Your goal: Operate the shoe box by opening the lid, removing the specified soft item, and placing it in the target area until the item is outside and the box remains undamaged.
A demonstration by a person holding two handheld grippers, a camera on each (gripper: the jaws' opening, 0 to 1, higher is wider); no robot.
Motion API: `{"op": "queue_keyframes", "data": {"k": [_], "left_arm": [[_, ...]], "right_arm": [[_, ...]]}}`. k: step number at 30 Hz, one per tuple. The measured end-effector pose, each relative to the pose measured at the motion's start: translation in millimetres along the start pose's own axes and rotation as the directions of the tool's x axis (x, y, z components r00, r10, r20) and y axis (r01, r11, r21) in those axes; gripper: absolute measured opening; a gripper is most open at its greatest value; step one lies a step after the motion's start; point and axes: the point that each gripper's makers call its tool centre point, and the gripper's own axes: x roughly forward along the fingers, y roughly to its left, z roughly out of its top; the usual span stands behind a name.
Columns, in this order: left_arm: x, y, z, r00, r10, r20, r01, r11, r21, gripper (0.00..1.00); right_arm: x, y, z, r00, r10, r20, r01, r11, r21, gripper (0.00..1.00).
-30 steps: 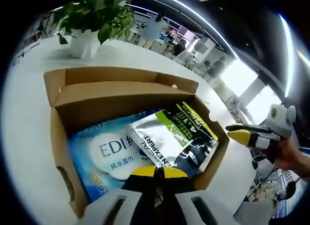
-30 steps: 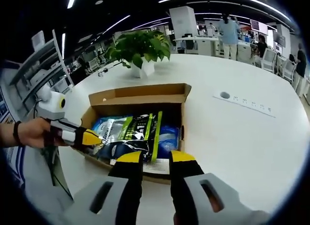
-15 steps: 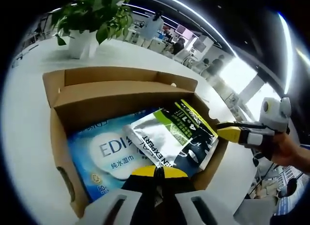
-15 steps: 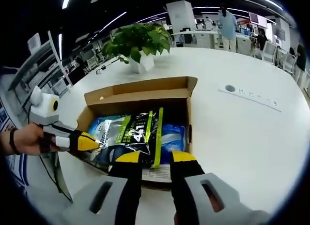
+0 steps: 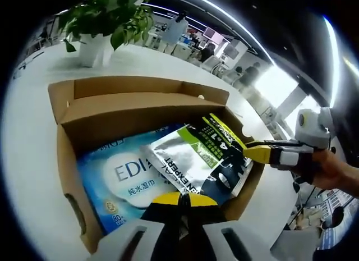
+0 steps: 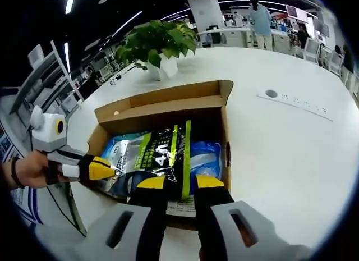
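Note:
An open cardboard shoe box lies on a white table, its lid folded back on the far side. Inside, a silver, black and green pouch lies on top of a blue wet-wipes pack. My left gripper is shut at the box's near wall with nothing seen between its jaws. The right gripper comes in from the right and its yellow tip reaches the pouch's edge. In the right gripper view the box holds the pouch and the blue pack. My right gripper stands open over the near wall. The left gripper sits at the box's left side.
A potted plant in a white pot stands behind the box, also seen as the plant. The white table spreads wide to the right, with a round cable port. People and desks are far in the background.
The right gripper has moved in towards the box, from beside its wall to the pouch's edge. The left gripper has stayed shut at the near wall.

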Motion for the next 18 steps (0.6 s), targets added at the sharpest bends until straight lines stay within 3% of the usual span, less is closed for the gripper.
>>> {"op": "queue_keyframes", "data": {"k": [6,18], "left_arm": [[1.2,-0.2,2.1,1.000,-0.003,0.007,0.003,1.000,-0.025,0.01],[-7.0,1.2,11.3,0.999,-0.006,0.046,0.009,0.999,-0.049,0.01]], "right_arm": [[2.8,6.8,6.9,0.999,0.022,0.029,-0.024,0.998,0.054,0.00],[-1.3,15.7,7.4,0.998,0.047,0.035,-0.048,0.998,0.038,0.00]]}}
